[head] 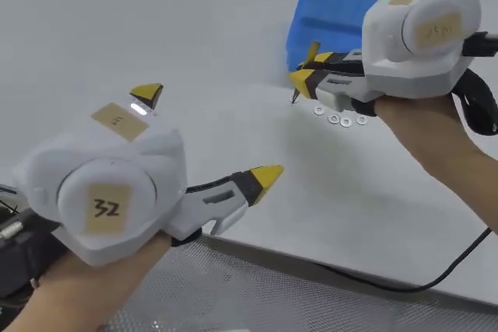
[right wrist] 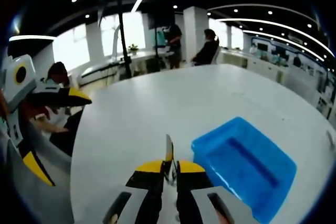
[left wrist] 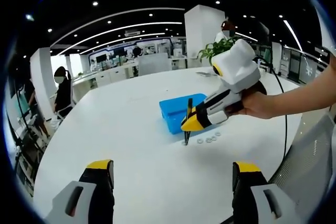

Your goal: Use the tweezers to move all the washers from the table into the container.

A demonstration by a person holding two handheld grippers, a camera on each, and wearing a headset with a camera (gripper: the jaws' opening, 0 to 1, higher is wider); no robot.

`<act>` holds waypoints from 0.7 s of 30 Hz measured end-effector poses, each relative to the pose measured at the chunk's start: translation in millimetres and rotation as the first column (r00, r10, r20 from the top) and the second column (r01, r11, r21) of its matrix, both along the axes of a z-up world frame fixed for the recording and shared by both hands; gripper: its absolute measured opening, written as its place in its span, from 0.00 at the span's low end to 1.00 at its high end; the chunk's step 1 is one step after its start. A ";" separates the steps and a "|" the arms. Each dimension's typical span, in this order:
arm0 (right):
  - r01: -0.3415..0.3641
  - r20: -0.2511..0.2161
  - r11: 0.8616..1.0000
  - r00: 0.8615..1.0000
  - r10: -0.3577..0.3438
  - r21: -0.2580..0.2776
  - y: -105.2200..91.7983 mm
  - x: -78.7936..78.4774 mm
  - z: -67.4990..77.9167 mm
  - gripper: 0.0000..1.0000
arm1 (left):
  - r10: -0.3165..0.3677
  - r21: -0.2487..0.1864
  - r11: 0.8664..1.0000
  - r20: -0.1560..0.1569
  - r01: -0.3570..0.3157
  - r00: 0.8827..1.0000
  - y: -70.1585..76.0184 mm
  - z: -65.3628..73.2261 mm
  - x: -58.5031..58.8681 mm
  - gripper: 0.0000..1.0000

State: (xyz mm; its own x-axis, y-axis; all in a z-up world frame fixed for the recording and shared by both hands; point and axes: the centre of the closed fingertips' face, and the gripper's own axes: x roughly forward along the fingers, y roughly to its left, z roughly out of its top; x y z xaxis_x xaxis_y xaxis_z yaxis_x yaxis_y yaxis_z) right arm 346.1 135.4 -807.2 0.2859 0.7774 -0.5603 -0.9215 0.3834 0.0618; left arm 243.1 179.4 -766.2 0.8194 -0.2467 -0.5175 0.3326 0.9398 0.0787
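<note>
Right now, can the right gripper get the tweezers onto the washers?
Probably yes. The right gripper holds the tweezers tip-down just beside the washers, with bare table between them; the container sits behind, not in the way.

The container is bright blue on a white surface. The left gripper and right gripper are white-bodied (tan stickers on top), their black fingers tipped yellow. The washers look pale silver, the tweezers dark.
</note>
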 end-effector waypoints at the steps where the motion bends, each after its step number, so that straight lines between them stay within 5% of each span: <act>1: -0.002 0.000 1.000 1.000 0.002 -0.006 0.1 -0.2 -1.5 0.05 | 0.000 0.001 1.000 -0.004 0.000 1.000 0.2 -0.7 -0.2 0.95; 21: -0.006 0.037 0.999 0.999 0.007 -0.035 0.1 -3.4 5.4 0.03 | 0.004 -0.001 1.000 -0.001 -0.004 1.000 1.6 0.6 -0.7 0.96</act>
